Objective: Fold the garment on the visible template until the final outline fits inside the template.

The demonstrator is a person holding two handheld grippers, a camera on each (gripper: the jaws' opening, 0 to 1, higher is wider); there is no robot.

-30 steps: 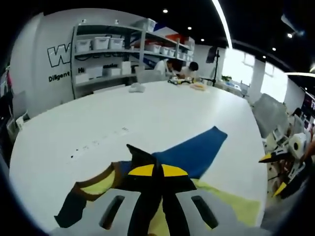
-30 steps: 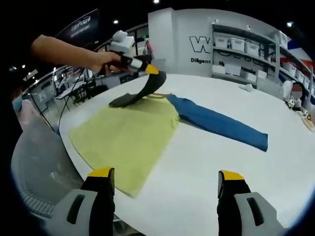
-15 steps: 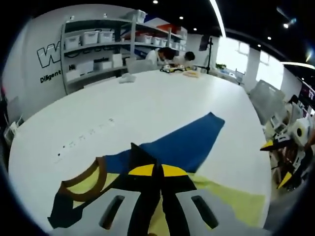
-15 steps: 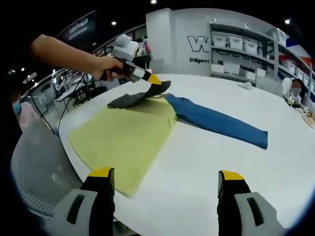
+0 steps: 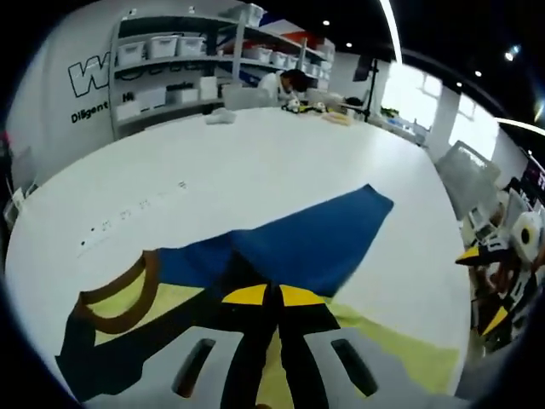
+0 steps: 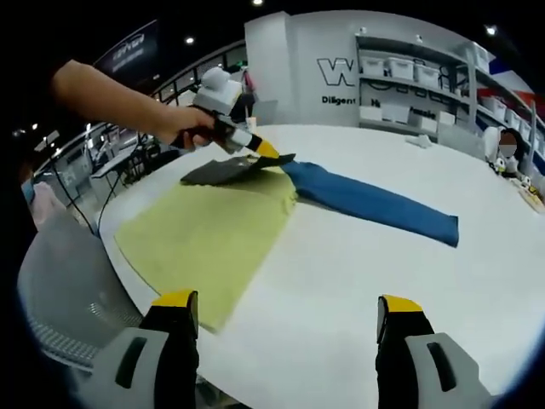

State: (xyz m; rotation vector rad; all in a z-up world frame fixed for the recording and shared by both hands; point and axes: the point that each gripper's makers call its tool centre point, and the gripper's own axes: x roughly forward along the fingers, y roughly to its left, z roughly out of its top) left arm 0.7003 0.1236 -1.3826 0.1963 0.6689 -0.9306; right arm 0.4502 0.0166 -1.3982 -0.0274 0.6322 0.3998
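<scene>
The left hand-held gripper is clenched on the black sleeve of the garment, its yellow-tipped jaws pressed together with the dark cloth pinched between them. In the right gripper view this same hand-held gripper sits low over the far end of the garment, held by a person's hand, with the black sleeve lying nearly flat beneath it.

The right hand-held gripper is released, its jaws spread wide apart, hovering above the near edge of the white counter and touching nothing.

The garment lies spread on the counter: a yellow-green body, a blue sleeve stretched out to one side, and a brown collar just beside the pinched black sleeve.

Shelves with white bins stand against the far wall.
</scene>
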